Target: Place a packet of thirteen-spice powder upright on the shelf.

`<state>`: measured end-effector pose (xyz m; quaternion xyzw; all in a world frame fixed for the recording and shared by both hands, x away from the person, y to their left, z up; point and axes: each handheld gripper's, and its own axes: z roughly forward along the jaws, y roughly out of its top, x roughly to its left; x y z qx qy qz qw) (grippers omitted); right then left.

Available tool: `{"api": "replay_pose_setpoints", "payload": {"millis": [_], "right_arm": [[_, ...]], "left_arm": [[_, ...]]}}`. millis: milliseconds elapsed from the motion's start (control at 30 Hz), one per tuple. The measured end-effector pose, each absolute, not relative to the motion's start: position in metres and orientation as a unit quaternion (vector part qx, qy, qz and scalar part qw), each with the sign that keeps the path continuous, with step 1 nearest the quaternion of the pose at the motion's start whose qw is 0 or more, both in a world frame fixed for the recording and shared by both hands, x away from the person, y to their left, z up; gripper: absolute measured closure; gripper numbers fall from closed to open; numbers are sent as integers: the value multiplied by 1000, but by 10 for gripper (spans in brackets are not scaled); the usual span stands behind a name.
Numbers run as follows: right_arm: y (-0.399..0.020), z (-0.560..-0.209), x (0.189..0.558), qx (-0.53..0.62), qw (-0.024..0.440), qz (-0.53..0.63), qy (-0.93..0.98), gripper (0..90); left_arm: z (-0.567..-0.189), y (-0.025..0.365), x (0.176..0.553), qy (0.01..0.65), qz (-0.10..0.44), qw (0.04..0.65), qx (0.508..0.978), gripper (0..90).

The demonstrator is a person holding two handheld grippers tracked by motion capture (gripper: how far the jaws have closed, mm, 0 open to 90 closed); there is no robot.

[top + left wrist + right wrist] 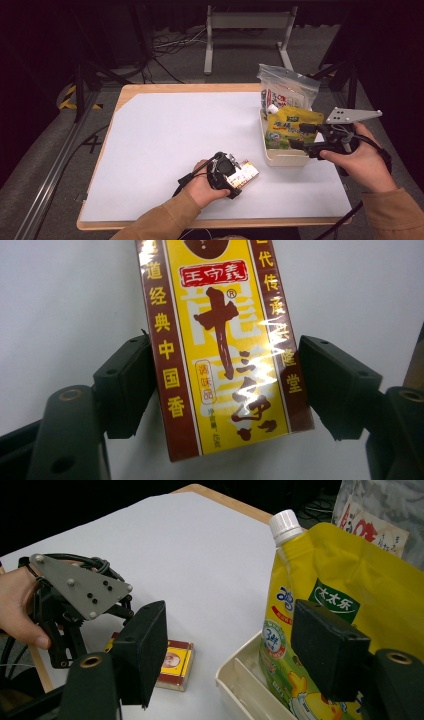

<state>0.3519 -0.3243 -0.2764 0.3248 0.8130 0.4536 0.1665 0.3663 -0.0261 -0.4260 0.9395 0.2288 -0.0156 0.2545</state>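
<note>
At the near desk (pixel 150 130) edge, the left gripper (pixel 220 385) straddles the yellow box (pixel 220 340), fingers (pixel 125 385) parted; centre both sides evenly before closing. The right gripper (pixel 235 650) idles open.

Before you stands a wooden table (pixel 131 92) covered by a white sheet (pixel 170 140), on grey carpet floor (pixel 45 150). Beyond it you see a grey metal frame (pixel 247 22), loose cables (pixel 172 42), yellow-black tape (pixel 67 97), and darkness all around.

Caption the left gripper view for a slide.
Left gripper, jaws open, straddling a flat yellow-and-maroon cardboard box on the white table sheet.
</note>
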Motion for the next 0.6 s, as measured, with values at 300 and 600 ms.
{"api": "replay_pose_setpoints", "payload": {"millis": [300,600], "right_arm": [[-322,-278,353,322,164,451,816,322],[-322,-280,353,325,161,449,817,326]], "left_arm": [[-422,-25,364,229,-1,244,942,317],[-414,-16,364,235,13,270,934,331]]}}
